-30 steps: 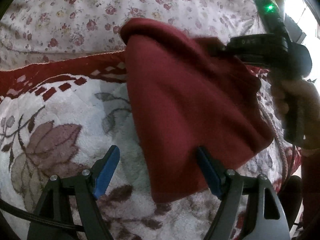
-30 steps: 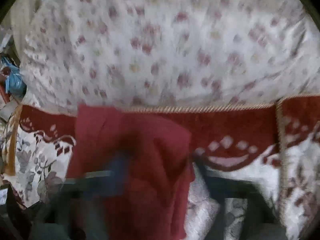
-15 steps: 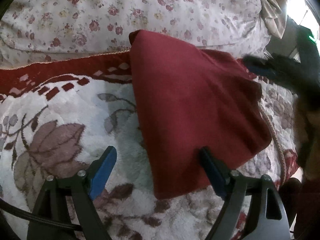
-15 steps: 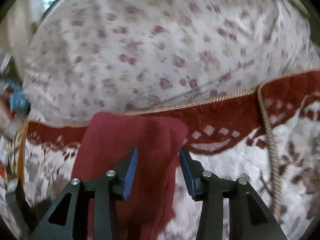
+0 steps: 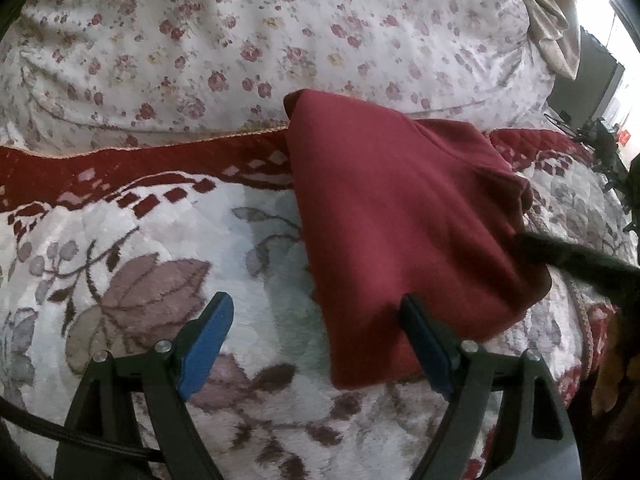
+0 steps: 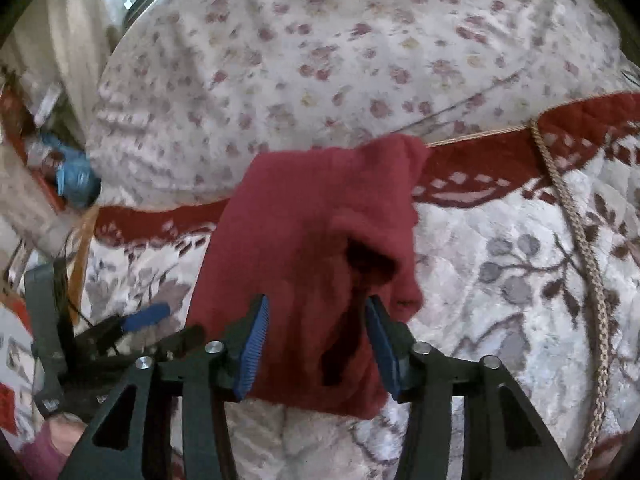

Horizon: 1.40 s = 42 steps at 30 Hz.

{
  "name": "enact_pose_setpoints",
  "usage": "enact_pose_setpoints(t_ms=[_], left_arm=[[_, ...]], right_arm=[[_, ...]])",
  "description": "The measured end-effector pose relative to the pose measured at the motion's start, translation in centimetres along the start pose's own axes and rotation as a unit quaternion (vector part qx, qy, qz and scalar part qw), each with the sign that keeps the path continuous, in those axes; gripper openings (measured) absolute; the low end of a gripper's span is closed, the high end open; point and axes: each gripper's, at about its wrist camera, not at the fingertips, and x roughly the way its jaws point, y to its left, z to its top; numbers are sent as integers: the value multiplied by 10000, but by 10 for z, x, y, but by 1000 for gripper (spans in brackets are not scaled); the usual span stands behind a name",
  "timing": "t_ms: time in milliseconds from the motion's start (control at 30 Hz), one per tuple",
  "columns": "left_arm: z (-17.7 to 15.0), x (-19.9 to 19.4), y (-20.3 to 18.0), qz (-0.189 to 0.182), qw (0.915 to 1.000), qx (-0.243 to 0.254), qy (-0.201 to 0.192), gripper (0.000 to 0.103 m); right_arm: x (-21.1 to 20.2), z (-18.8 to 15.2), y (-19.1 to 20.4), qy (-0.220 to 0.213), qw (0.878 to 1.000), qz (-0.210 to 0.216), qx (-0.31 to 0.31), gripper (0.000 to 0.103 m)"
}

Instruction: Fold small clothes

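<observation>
Folded dark-red garment (image 5: pixel 404 224) lying on the plush floral blanket (image 5: pixel 120 248), far corner reaching over the blanket's red border toward the rose-print quilt (image 5: pixel 280 32); a loose fold gaping on the near side (image 6: pixel 368 264); left gripper (image 5: pixel 316 344) spread wide, right blue pad (image 5: pixel 424 344) over the garment's near edge, left pad over bare blanket, nothing clamped; right gripper (image 6: pixel 316 344) parted too, both pads above the garment's near end, contact impossible to tell; braided cord (image 6: pixel 576 240) along the blanket's right side.
</observation>
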Motion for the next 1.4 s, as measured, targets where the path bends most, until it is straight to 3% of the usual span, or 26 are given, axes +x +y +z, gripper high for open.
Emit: enact_pose_setpoints(t_ms=[33,67,233,367,500,533,600,633,667,833,900,1000,1033,1133,1233,1400], left_arm=[[0,-1,0,27,10000,4,-3,84],[1,-1,0,44,10000,3,-5,84],[-1,-8,5,156,9998,-5,-112,84],[2,-6,9,128,9998,-154,-58,84],[1,-6,10,181,9997,-159,-86,84],[2,-5,11,174,9997,-175,-76,84],[3,-4,11,144,9996,-204,-92,84],[4,-4,10,142,9996,-213,-113,84],[5,-4,9,136,9996,-215,-137,84],[12,5,8,122,9995,-244,-176,85],[13,8,8,94,9995,-272,-153,85],[13,12,8,42,9995,-267,-135,87],[13,13,9,18,9996,-272,-124,87],[15,14,12,-119,9992,-381,-46,88],[22,16,18,-388,9971,-645,55,88],[36,22,20,-465,9952,-857,107,91]], right_arm=[[7,-2,3,164,9996,-158,-148,15],[10,-4,2,226,9992,-281,-151,9],[-8,-18,-8,136,9998,-144,22,7],[6,-28,-10,363,9988,-331,-33,7],[-10,-20,-2,222,9992,-294,-162,9],[-17,-17,0,126,9993,-306,-158,14],[-33,-7,2,-150,9996,-233,-46,46],[-38,-3,3,-257,9995,-176,7,71],[-44,5,2,-487,9987,-120,112,77],[-25,45,-5,-748,9959,-471,217,77],[-2,57,-13,-537,9965,-578,272,76],[43,53,-39,-90,9921,-1191,380,75],[54,47,-50,38,9931,-1056,512,75],[50,39,-70,-161,9947,-413,930,79],[40,40,-76,-370,9947,134,946,84],[48,48,-81,-338,9916,877,892,93]])
